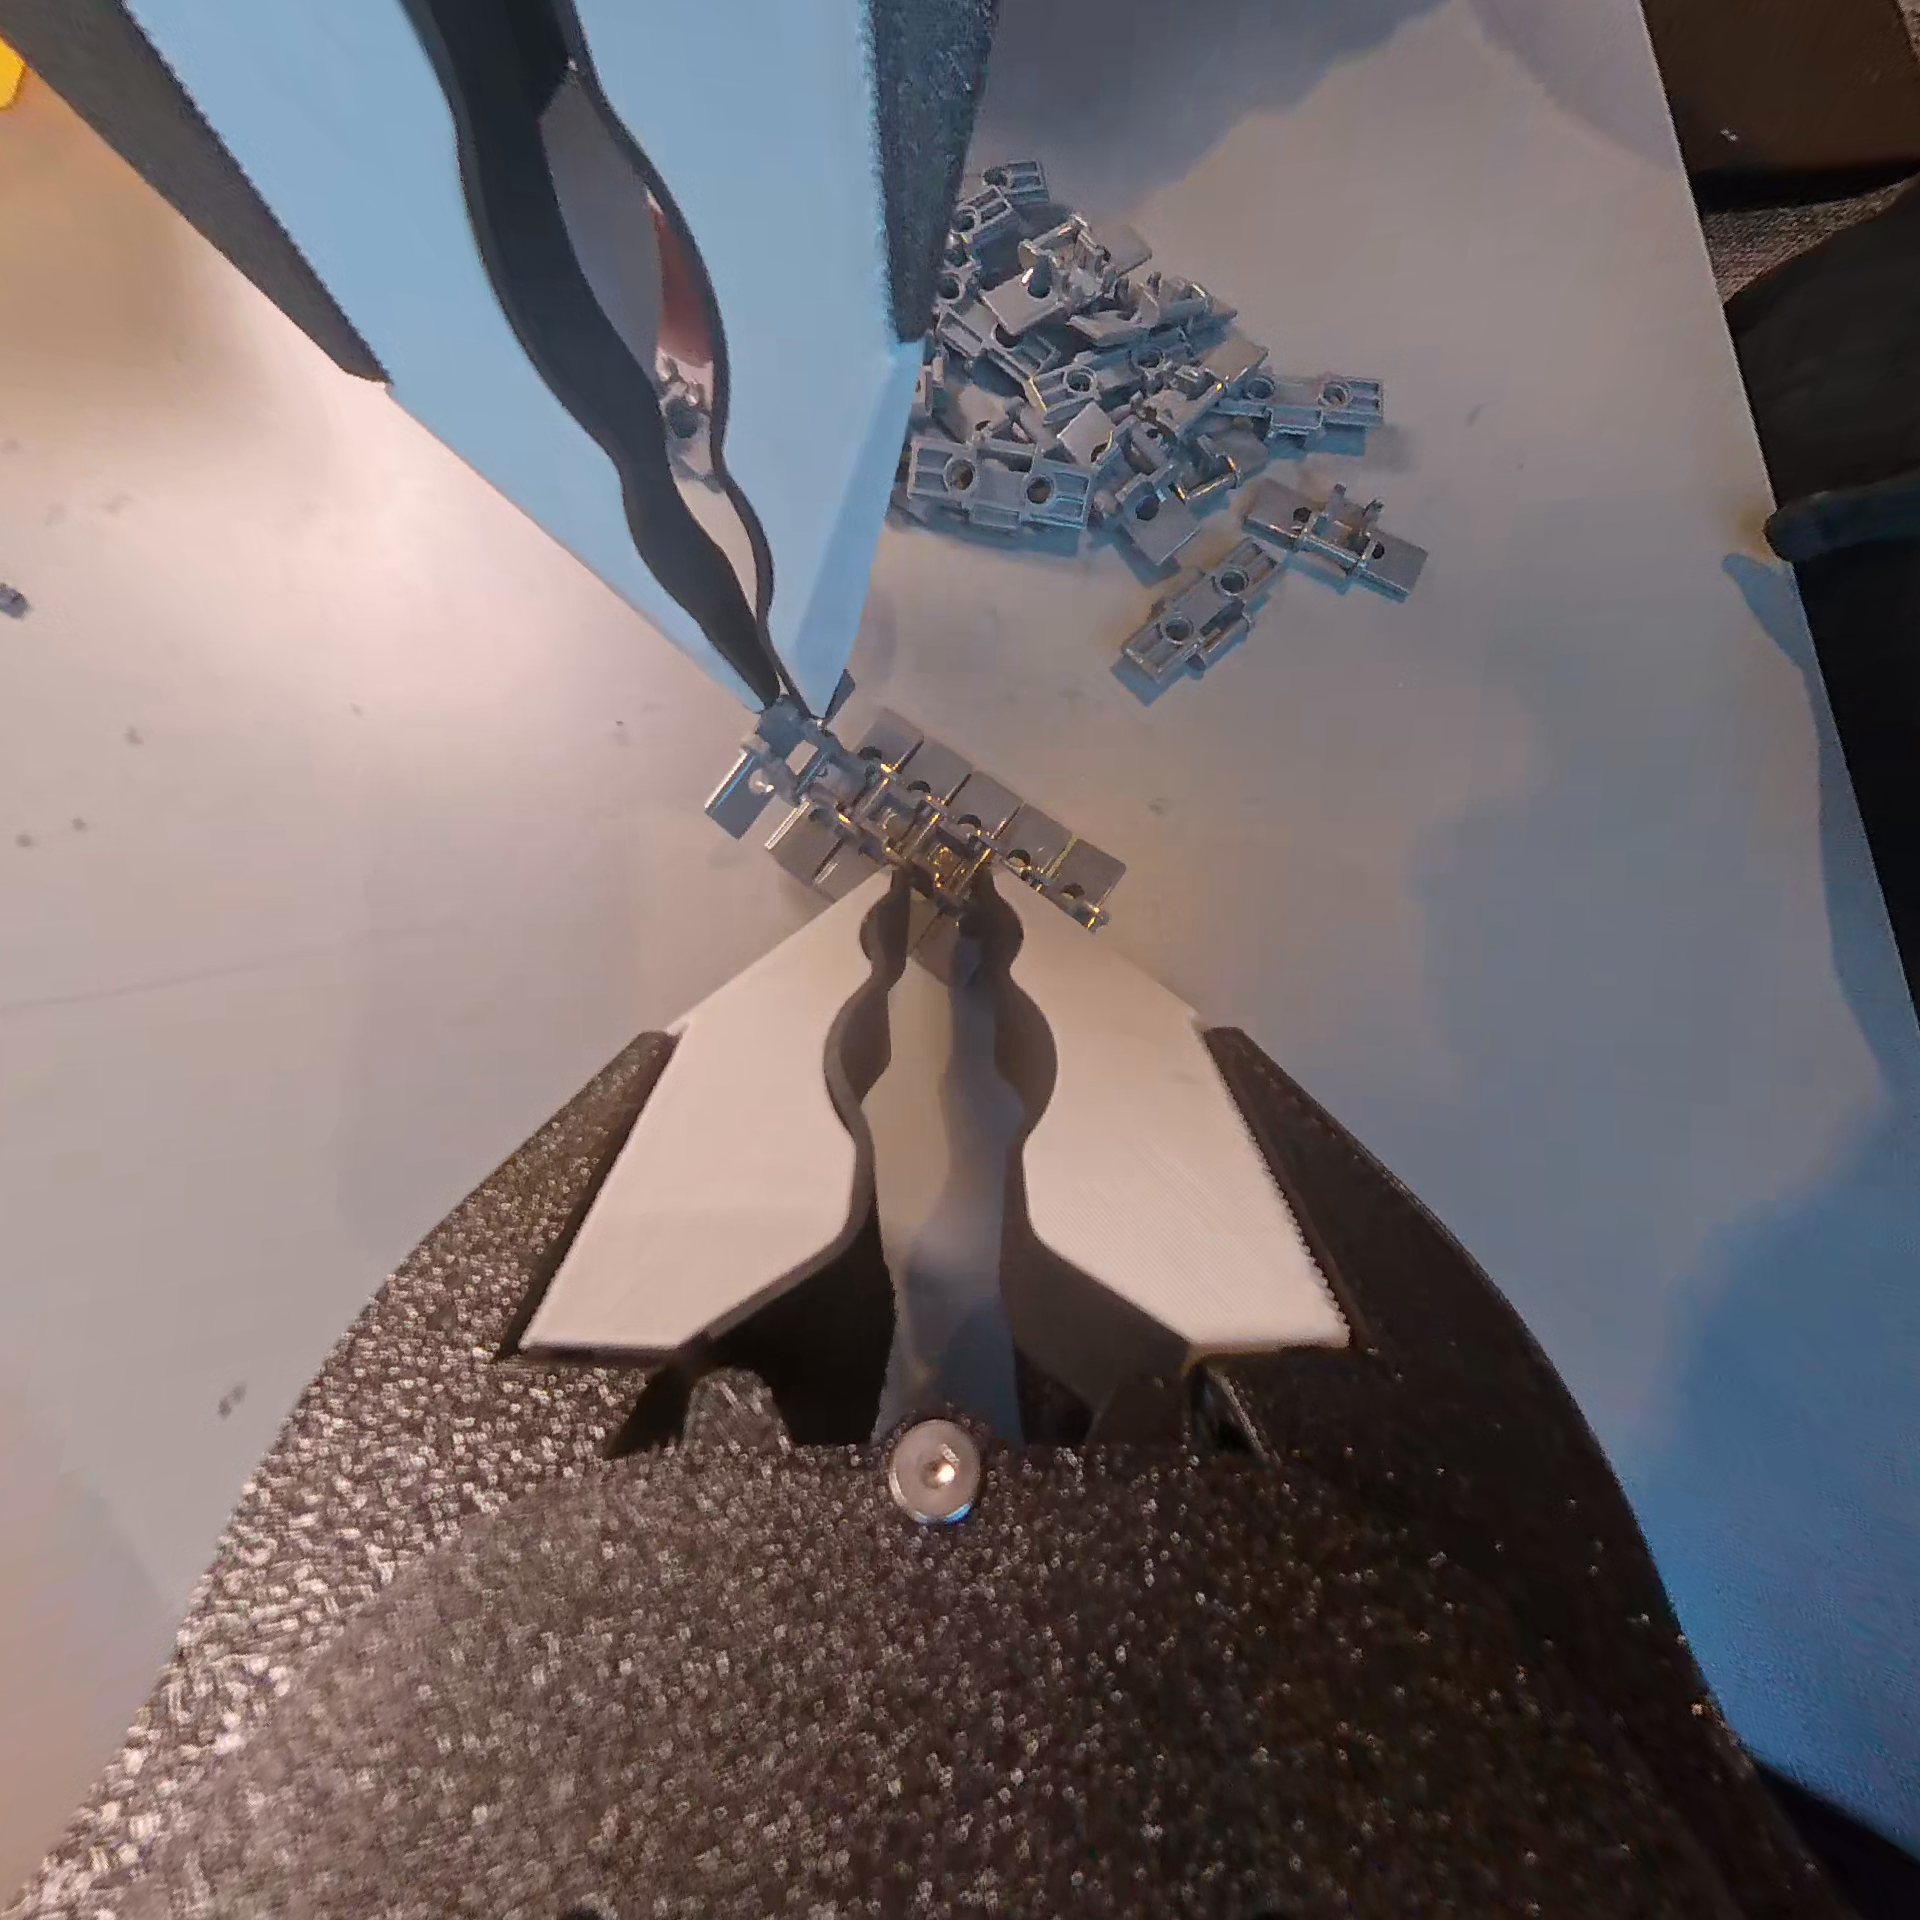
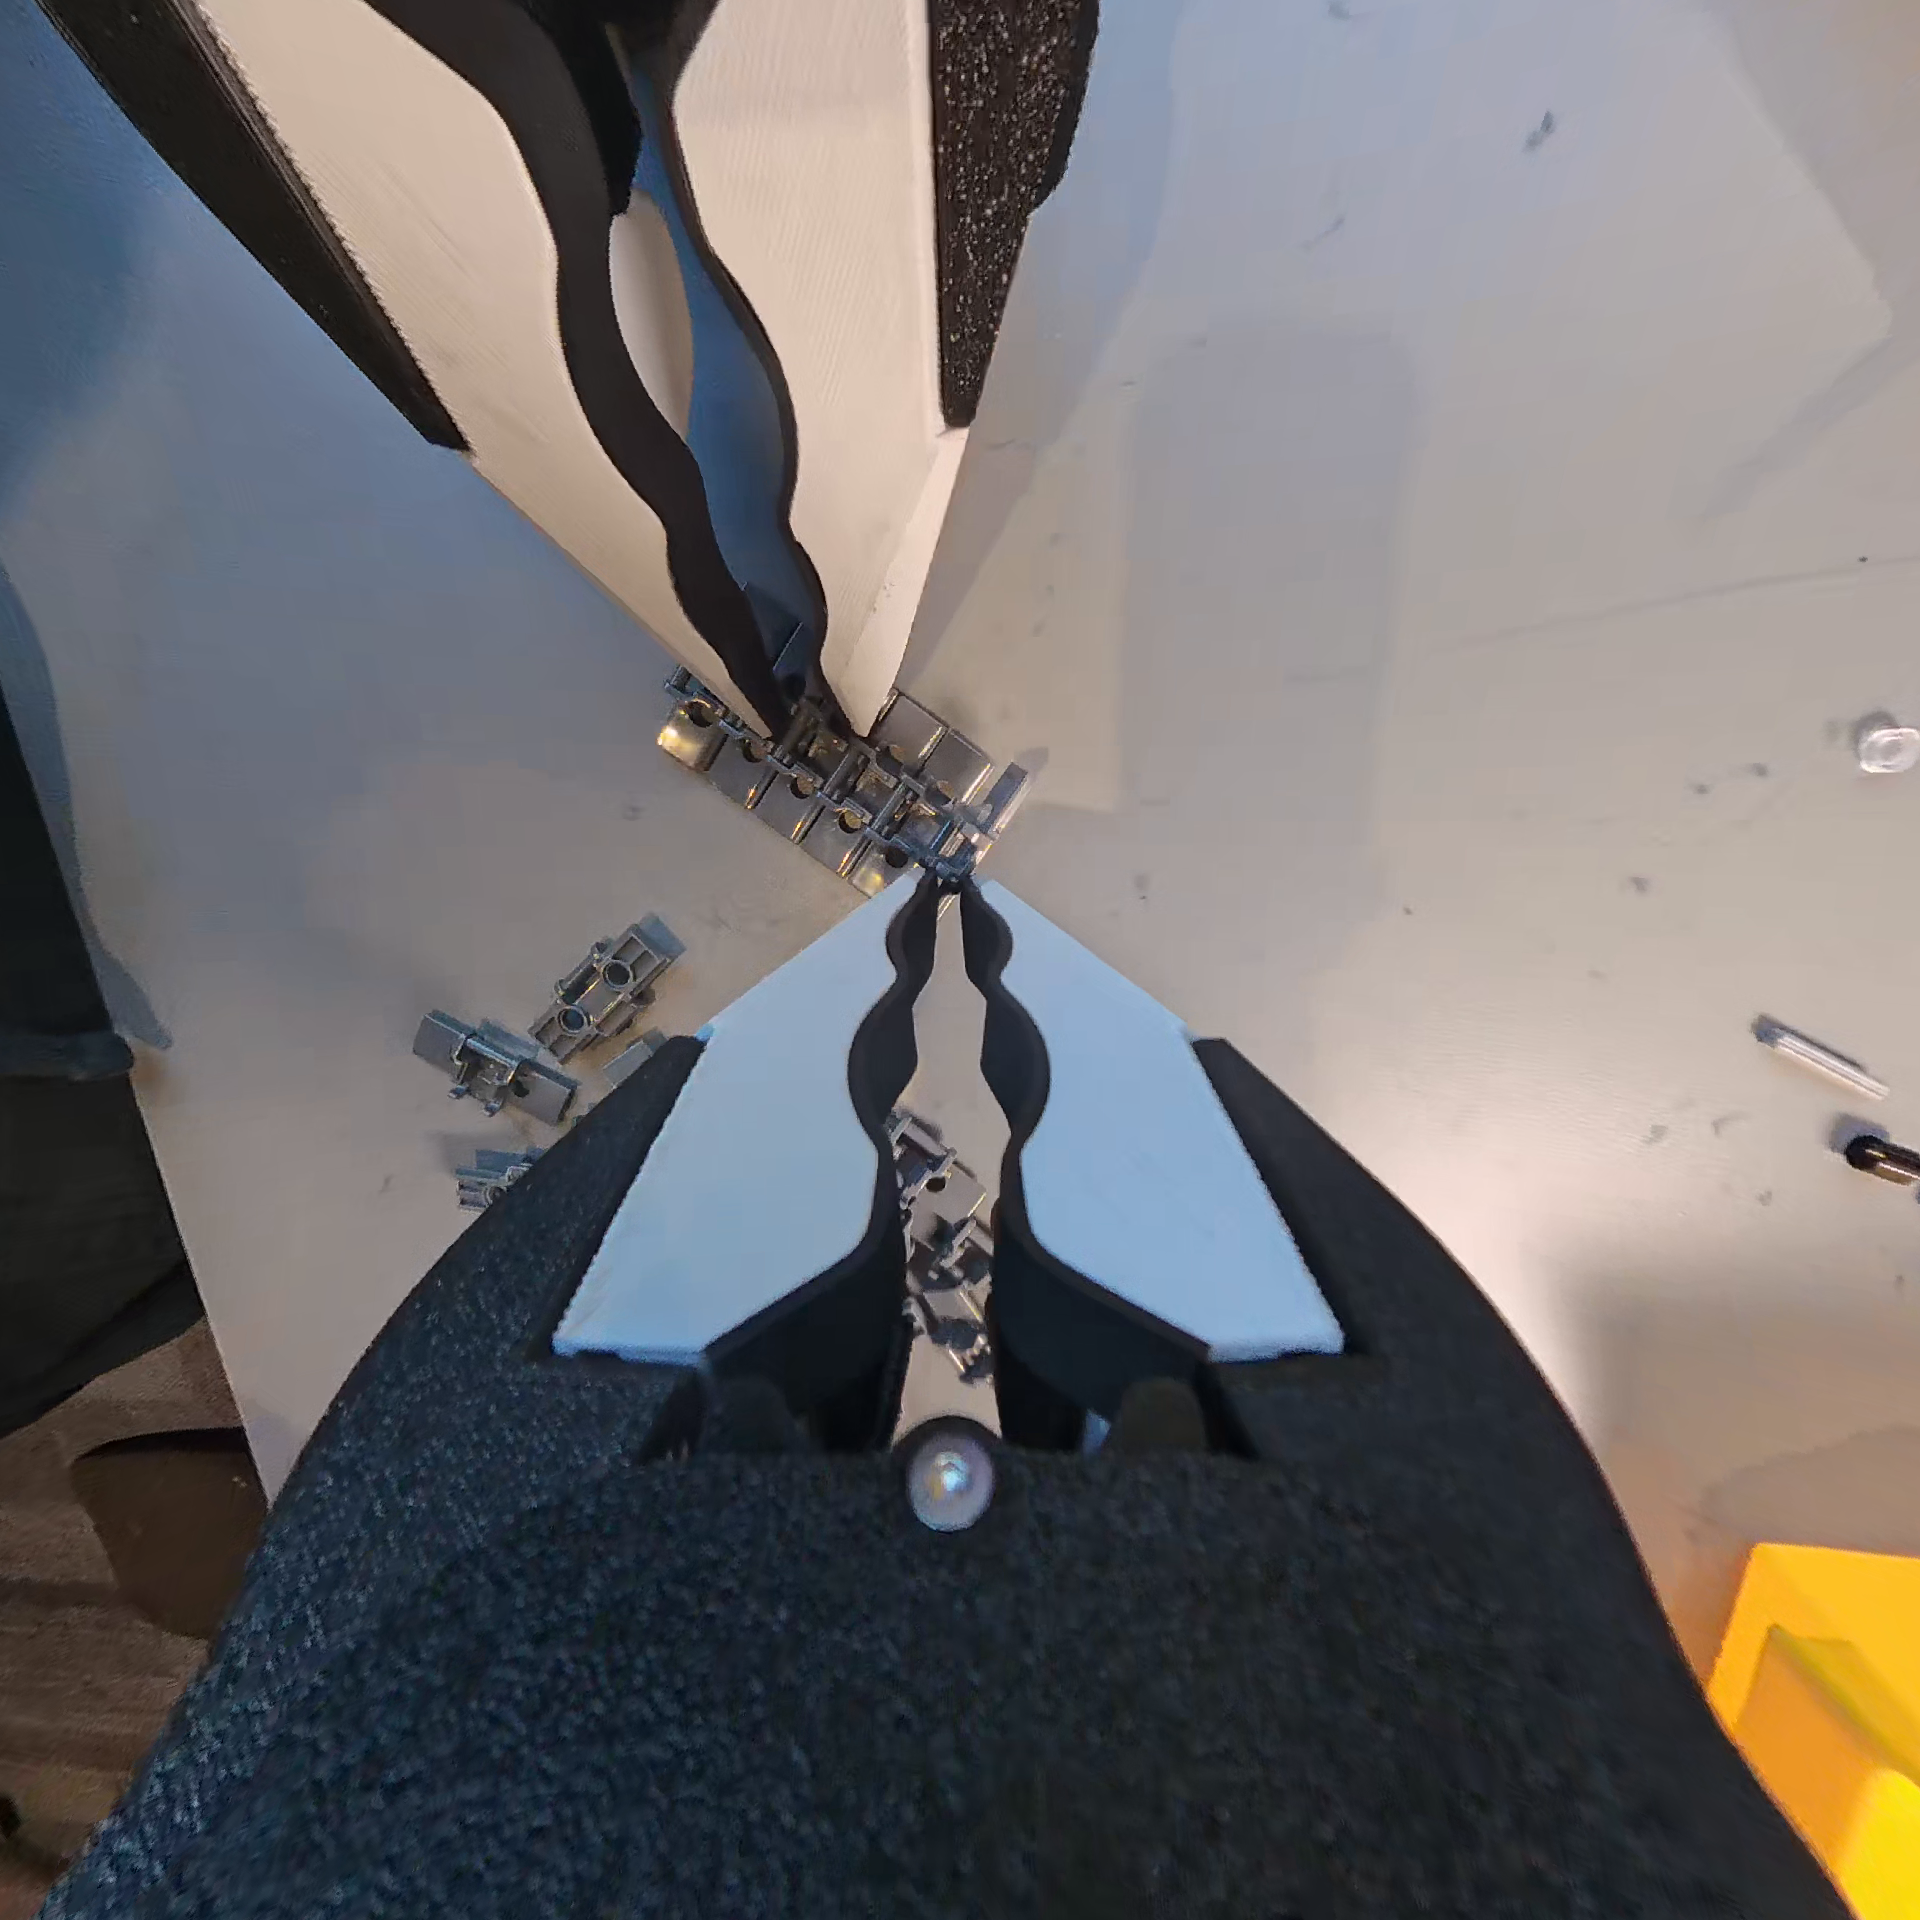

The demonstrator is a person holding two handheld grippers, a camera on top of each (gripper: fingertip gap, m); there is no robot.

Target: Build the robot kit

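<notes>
A short chain of joined grey track links (image 1: 1023, 831) lies on the white table (image 1: 416, 935). My left gripper (image 1: 935, 902) is shut on the chain near its middle. The right gripper (image 1: 787, 710) comes in from the upper left and pinches the link at the chain's far end. In the right wrist view the chain (image 2: 800, 805) runs diagonally. My right gripper (image 2: 948, 883) is shut on its nearest end link. The left gripper (image 2: 800, 717) reaches in from above and clamps the chain farther along.
A pile of loose grey links (image 1: 1122, 384) lies behind and right of the chain, with a few strays (image 2: 582, 1029). The table edge (image 1: 1766, 520) runs down the right. A clear piece (image 2: 1886, 746), a clear rod (image 2: 1818, 1058) and a yellow object (image 2: 1818, 1714) sit at the right. The left gripper's tips are roughly 5 cm from the right gripper's. The clear piece (image 2: 1886, 746) lies around 15 cm away from my right fingertips.
</notes>
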